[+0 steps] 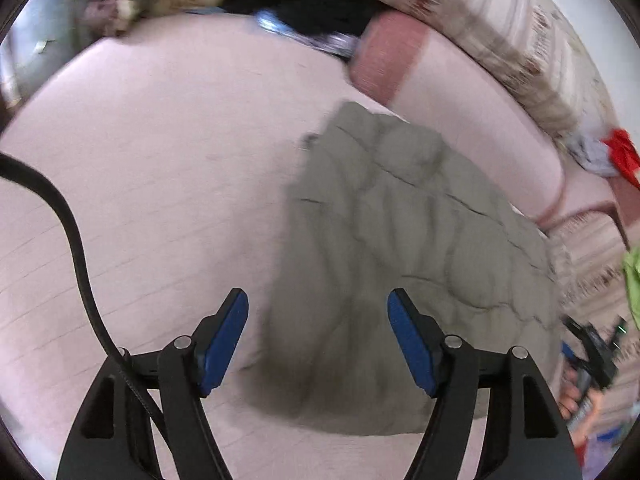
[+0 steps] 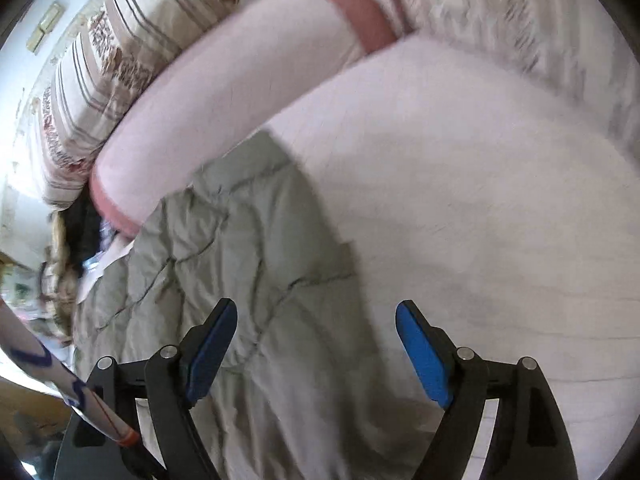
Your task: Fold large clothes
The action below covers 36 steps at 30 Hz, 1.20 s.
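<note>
A grey-green quilted garment (image 1: 400, 264) lies folded on the pale pink bed sheet (image 1: 160, 184). In the left wrist view my left gripper (image 1: 318, 300) hangs above the garment's near left edge, jaws open, nothing between the blue pads (image 1: 224, 344). In the right wrist view the same garment (image 2: 240, 264) lies at lower left, and my right gripper (image 2: 316, 312) is above its right edge, open and empty, with blue pads (image 2: 424, 356) wide apart. The other gripper (image 1: 596, 356), held in a hand, shows at the left wrist view's right edge.
A pink bolster (image 1: 460, 120) with a darker band runs behind the garment, with a striped patterned pillow (image 1: 520, 40) behind it. Dark and beige clothes (image 1: 304, 4) are piled at the bed's far end. Red and green items (image 1: 624, 152) lie at right. A black cable (image 1: 72, 248) hangs left.
</note>
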{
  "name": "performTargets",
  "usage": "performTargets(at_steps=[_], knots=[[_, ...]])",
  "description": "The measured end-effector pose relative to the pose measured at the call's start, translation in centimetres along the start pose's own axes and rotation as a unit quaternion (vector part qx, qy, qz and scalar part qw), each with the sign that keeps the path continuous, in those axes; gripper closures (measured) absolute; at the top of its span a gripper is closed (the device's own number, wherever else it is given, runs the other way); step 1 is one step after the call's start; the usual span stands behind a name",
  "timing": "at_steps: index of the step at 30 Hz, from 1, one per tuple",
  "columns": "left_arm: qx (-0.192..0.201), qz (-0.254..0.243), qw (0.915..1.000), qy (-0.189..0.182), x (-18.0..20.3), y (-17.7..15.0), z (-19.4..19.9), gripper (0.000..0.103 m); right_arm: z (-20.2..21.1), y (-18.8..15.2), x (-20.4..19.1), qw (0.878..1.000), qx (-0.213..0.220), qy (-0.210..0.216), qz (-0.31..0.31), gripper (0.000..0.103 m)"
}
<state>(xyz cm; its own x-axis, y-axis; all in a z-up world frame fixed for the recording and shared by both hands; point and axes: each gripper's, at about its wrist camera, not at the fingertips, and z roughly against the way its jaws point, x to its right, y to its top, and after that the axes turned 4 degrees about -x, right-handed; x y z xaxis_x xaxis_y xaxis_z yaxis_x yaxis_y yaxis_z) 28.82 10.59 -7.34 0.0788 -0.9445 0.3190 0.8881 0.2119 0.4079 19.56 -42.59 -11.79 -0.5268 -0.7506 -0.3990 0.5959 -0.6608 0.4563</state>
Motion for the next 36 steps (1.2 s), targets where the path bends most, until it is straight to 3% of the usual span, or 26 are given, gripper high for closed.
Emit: performTargets(at_steps=[5,8,13,16,19,23,27,32,34,36], knots=[[0.021,0.011,0.9983,0.053,-0.5,-1.7,-0.6,0.031,4.7,-2.4,-4.6,0.993,0.067,-0.031,0.094,0.017],[0.044,-0.009,0.995,0.089,-0.3,-2.8,-1.1,0.029,5.5,-4.9,-9.1,0.985,0.094,-0.01,0.141,0.024],[0.102,-0.044,0.9861,0.123,0.8,-3.3,-0.4,0.029,1.9,-9.2,-17.9,0.971,0.059,-0.007,0.232,0.031],[0.118,-0.055,0.9815,0.14,1.1,-3.0,-0.3,0.029,-1.3,-10.5,-21.9,0.969,0.025,0.011,0.246,0.032],[0.121,-0.055,0.9814,0.139,0.2,-2.7,0.0,0.029,-4.4,-10.9,-24.8,0.963,0.045,-0.025,0.266,0.032],[0.129,-0.035,0.9815,0.137,-1.2,-2.0,0.5,0.029,-8.6,-9.8,-26.7,0.956,0.058,-0.086,0.275,0.024],[0.127,-0.019,0.9824,0.136,-2.4,-1.2,0.7,0.029,-10.6,-8.3,-26.9,0.959,0.057,-0.112,0.256,0.017],[0.126,0.0,0.9841,0.125,-3.2,-1.1,1.2,0.029,-10.6,-7.9,-27.9,0.952,0.052,-0.138,0.269,0.015],[0.131,0.001,0.9836,0.125,-3.3,-1.3,1.6,0.029,-8.7,-7.9,-28.7,0.95,0.057,-0.132,0.276,0.019],[0.137,0.0,0.9818,0.131,-3.2,-1.6,2.0,0.029,-6.0,-8.4,-29.2,0.956,0.079,-0.093,0.267,0.021]])
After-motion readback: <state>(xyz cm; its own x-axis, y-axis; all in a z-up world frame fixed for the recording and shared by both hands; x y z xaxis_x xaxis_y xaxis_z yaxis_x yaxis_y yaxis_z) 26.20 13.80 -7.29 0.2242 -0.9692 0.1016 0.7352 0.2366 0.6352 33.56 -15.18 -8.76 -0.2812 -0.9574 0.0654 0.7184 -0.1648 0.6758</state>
